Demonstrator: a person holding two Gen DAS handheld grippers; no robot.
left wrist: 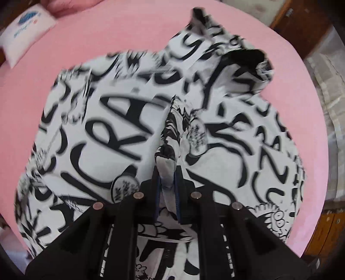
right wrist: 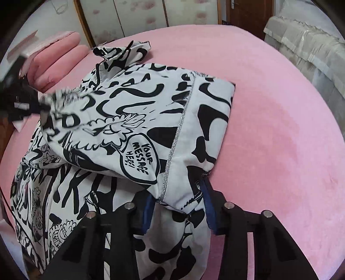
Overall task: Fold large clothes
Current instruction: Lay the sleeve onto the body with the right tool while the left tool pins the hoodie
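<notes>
A large white garment with black graffiti print (left wrist: 112,120) lies spread on the pink bed sheet (left wrist: 129,32). My left gripper (left wrist: 167,172) is shut on a pinched ridge of the cloth, which rises in a tented fold toward it. In the right wrist view the garment (right wrist: 138,112) has one part folded over, with a silver seam and a "your message here" bubble. My right gripper (right wrist: 176,190) holds the near edge of that fold, and bunched cloth fills the gap between its blue pads (right wrist: 148,211). The left gripper (right wrist: 43,105) shows blurred at the far left, gripping cloth.
A white pillow with a blue print (left wrist: 28,28) and pink pillows (right wrist: 58,56) lie at the head of the bed. Bare pink sheet (right wrist: 269,129) stretches to the right of the garment. A wardrobe (right wrist: 138,17), a door (right wrist: 248,10) and covered furniture (right wrist: 306,43) stand beyond.
</notes>
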